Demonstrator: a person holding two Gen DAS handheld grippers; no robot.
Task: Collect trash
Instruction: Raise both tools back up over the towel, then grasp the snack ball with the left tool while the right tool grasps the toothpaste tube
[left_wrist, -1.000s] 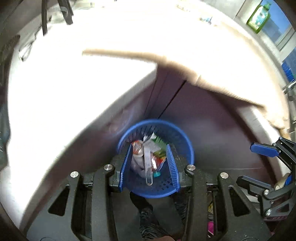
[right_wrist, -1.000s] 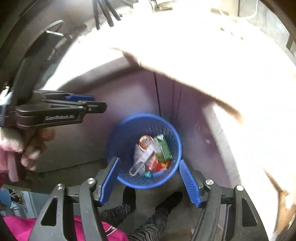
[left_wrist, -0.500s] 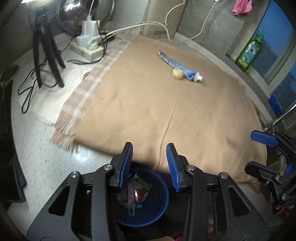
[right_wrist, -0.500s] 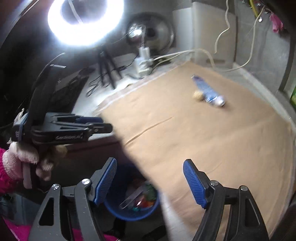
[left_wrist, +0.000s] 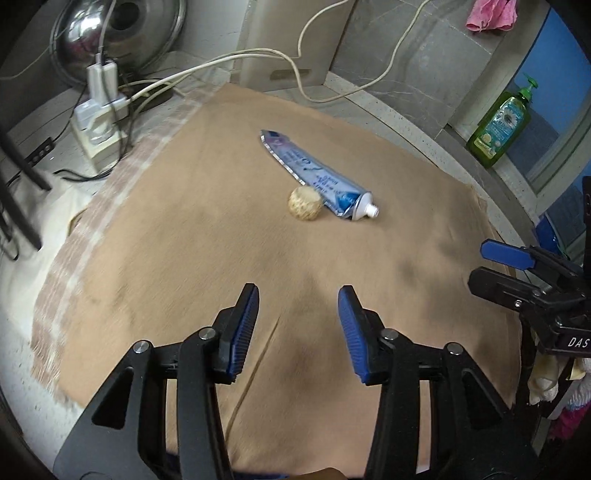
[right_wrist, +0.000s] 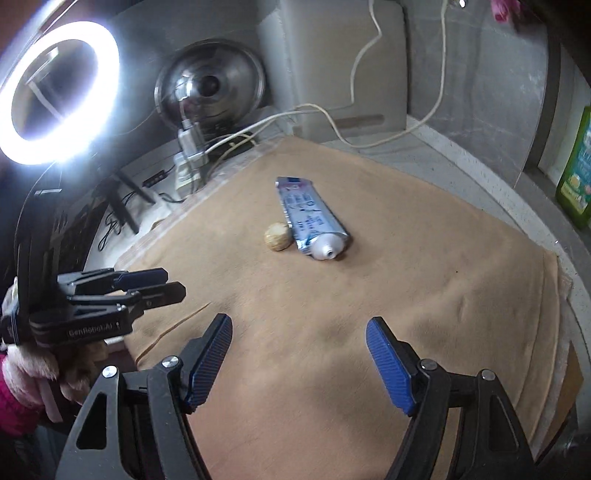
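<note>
Item: collection of remaining trash, reach stage. Left gripper stood part-open with nothing between its blue pads, its jaws having just been opening; right gripper stood wider, also empty, having likewise been opening. Two pieces lay ahead of both sets of jaws, well beyond the fingertips, on the tan cloth — a toothpaste tube and, touching its side near the cap end, a small round beige ball, apparently crumpled or fibrous; its material could not be told. Tube: blue-and-white print, silvery crimped tail pointing away, body flattened and creased toward the white threaded nozzle, which pointed back toward the jaws; no cap visible. Judged handling: one piece per gripper would suit. The tube is best taken across its flat body near the stiffer shoulder, pads brought low to the cloth without pinching a fold of it. The ball looked liable to roll, so the jaws should straddle it squarely before closing — and the neighbouring piece should not be nudged.
</note>
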